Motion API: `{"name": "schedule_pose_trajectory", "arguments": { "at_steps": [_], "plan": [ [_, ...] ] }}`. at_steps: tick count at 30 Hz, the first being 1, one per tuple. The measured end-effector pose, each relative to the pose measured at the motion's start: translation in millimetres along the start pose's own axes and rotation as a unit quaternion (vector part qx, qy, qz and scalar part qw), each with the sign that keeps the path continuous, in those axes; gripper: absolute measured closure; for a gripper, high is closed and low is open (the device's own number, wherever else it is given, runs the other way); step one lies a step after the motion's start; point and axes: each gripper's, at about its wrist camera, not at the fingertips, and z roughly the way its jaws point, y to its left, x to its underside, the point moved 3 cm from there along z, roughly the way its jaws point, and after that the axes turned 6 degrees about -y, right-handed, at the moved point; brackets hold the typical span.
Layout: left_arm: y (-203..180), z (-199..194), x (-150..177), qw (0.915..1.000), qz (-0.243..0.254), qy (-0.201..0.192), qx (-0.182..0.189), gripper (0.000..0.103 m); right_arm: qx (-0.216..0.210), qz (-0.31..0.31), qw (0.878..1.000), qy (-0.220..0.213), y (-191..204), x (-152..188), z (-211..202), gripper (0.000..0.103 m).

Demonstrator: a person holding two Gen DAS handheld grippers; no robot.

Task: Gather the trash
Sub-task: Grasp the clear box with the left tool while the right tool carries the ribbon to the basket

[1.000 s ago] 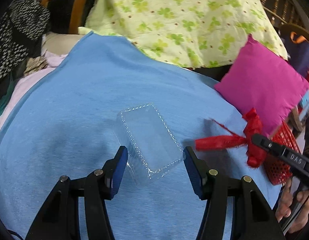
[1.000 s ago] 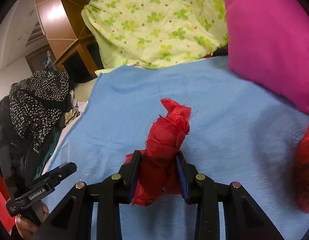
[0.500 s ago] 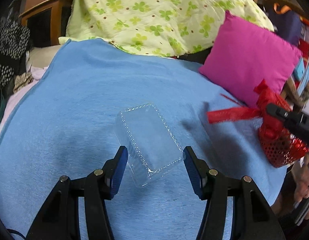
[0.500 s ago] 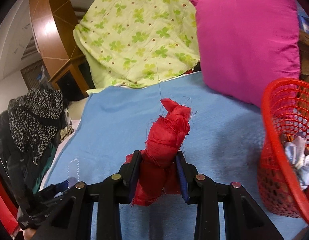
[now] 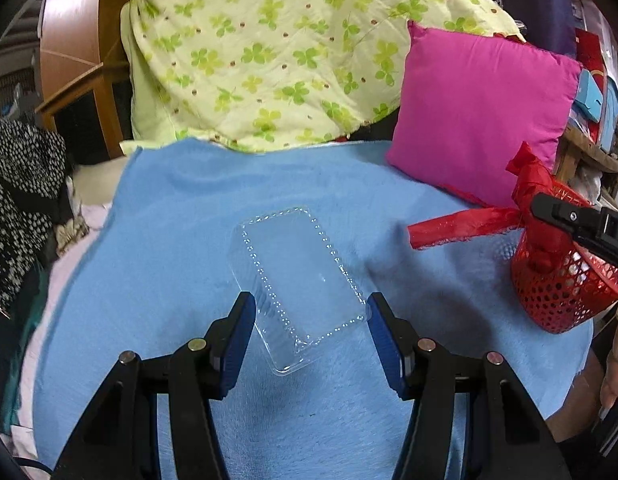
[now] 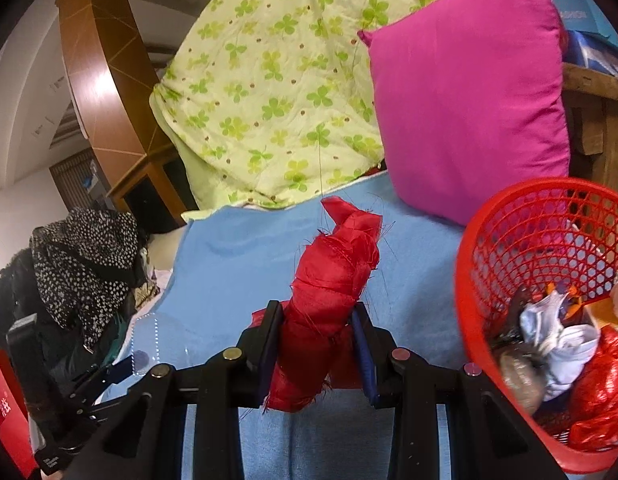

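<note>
A clear plastic clamshell box (image 5: 295,276) lies on the blue blanket (image 5: 189,220). My left gripper (image 5: 309,316) is open, its fingers on either side of the box's near end. My right gripper (image 6: 315,334) is shut on a frayed red cloth scrap (image 6: 329,296) and holds it above the blanket, just left of the red mesh basket (image 6: 525,248). The basket holds crumpled trash (image 6: 557,344). In the left wrist view the red scrap (image 5: 469,224) hangs by the basket (image 5: 557,292) at the right edge.
A magenta pillow (image 5: 481,120) leans at the back right, a green clover quilt (image 5: 289,52) behind it. Black spotted clothing (image 5: 17,200) is piled at the left. A wooden cabinet (image 6: 105,92) stands at the back left.
My right gripper has carried the red scrap rightward to the basket, which now fills the right of its view. My left gripper stays open around the clear box.
</note>
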Motion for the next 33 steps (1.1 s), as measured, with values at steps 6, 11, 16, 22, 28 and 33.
{"name": "schedule_pose_trajectory", "arguments": {
  "at_steps": [6, 11, 16, 22, 28, 33],
  "plan": [
    [-19.1, -17.4, -17.0, 0.9995, 0.024, -0.02, -0.011, 0.044, -0.003, 0.008, 1.0, -0.021, -9.8, -8.9, -17.6, 0.066],
    [-38.3, -29.8, -27.8, 0.9982, 0.046, -0.037, -0.012, 0.044, -0.002, 0.017, 0.999, -0.035, -19.1, -14.7, -27.9, 0.066],
    [-54.4, -37.7, -35.9, 0.9971, 0.06, -0.047, -0.005, 0.044, -0.005, 0.023, 0.999, -0.048, -23.9, -18.9, -37.0, 0.066],
    [-62.3, -39.9, -42.3, 0.9964, 0.065, -0.054, 0.007, 0.044, -0.003, 0.029, 0.998, -0.06, -31.3, -22.9, -45.0, 0.066],
    [-31.5, -16.5, -24.2, 0.9996, 0.014, -0.02, 0.017, 0.044, 0.003, 0.036, 0.998, -0.057, -37.3, -21.5, -44.4, 0.066],
    [12.3, 1.0, -3.6, 0.9976, -0.063, 0.02, 0.019, 0.044, 0.001, 0.035, 0.998, -0.051, -34.6, -20.3, -40.6, 0.067]
  ]
}}
